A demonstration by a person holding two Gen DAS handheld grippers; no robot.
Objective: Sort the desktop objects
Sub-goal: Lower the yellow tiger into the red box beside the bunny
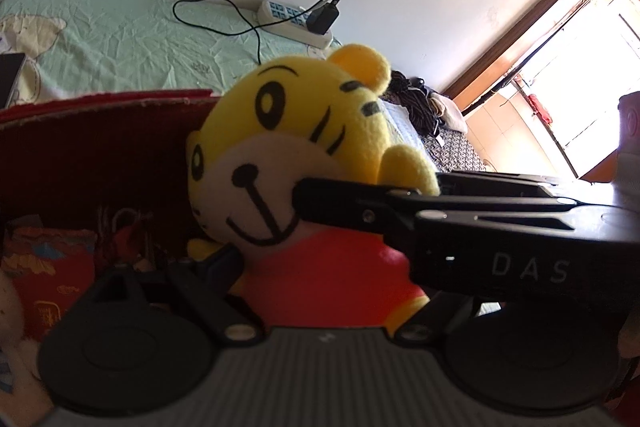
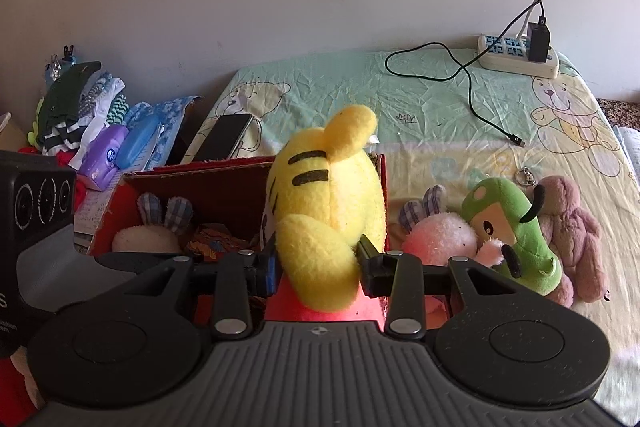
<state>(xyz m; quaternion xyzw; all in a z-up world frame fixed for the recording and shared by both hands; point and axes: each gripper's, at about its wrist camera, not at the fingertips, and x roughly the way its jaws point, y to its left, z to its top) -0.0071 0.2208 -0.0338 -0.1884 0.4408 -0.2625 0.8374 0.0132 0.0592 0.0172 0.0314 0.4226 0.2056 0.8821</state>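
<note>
A yellow tiger plush (image 2: 324,195) in a red shirt hangs upright over the right end of a red cardboard box (image 2: 200,167). My right gripper (image 2: 318,263) is shut on the tiger's arm and body from behind. The left wrist view looks at the tiger's face (image 1: 288,131), with the right gripper (image 1: 360,205) reaching in from the right onto its cheek. My left gripper (image 1: 320,259) is spread wide around the red shirt. Its left fingertip (image 1: 226,259) sits beside the tiger's paw, and its right fingertip is hidden. The box wall (image 1: 108,99) stands behind.
A white bunny plush (image 2: 148,239) lies in the box. Right of the box lie a pink bunny (image 2: 440,235), a green plush (image 2: 516,227) and a mauve bear (image 2: 572,227). Behind are a phone (image 2: 224,137), a power strip (image 2: 516,55) with cables, and folded clothes (image 2: 80,99).
</note>
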